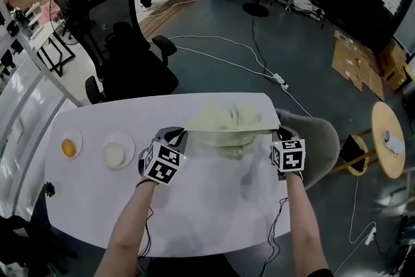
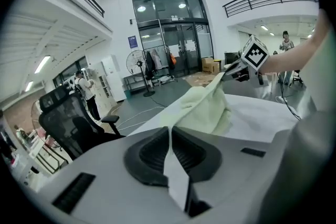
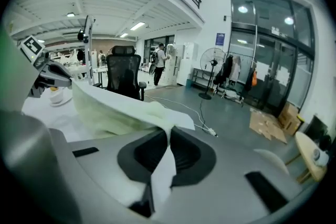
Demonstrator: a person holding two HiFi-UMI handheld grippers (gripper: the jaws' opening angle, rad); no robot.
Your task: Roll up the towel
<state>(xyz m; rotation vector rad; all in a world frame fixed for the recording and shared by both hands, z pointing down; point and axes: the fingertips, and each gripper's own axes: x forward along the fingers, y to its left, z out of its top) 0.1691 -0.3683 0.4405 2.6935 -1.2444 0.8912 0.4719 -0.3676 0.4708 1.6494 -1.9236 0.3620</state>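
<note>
A pale green towel (image 1: 230, 126) hangs stretched between my two grippers above the white table (image 1: 97, 204), its far part bunched on the tabletop. My left gripper (image 1: 183, 133) is shut on the towel's near left corner, which shows pinched between the black pads (image 2: 152, 150) in the left gripper view, where the towel (image 2: 202, 107) runs toward the other gripper (image 2: 242, 66). My right gripper (image 1: 275, 132) is shut on the near right corner; the towel (image 3: 115, 110) passes between its pads (image 3: 184, 153).
A small plate with an orange thing (image 1: 69, 147) and a white bowl (image 1: 117, 153) sit on the table's left part. A black office chair (image 1: 123, 48) stands beyond the table, a grey chair (image 1: 324, 139) at its right edge. Cables cross the floor.
</note>
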